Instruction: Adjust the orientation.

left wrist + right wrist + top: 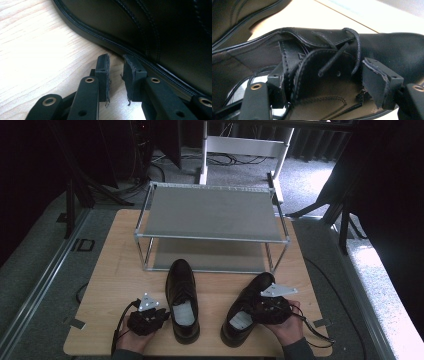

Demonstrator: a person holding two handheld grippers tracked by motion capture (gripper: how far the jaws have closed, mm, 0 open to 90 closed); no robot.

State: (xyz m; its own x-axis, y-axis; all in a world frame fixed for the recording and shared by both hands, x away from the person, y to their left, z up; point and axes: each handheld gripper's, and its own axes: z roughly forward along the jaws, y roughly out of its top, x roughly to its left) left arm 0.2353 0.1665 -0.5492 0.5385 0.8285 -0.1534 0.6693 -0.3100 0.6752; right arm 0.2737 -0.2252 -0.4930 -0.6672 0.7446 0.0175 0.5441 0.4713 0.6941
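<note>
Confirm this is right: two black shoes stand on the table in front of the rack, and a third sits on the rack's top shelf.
Not quite. The rack's top shelf is bare in the high view. The two black shoes do stand on the table before it.

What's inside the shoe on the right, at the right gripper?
Inside the right shoe a pale insole label shows at the heel, and one right gripper jaw reaches in. The toe end is covered by its upper.
</note>
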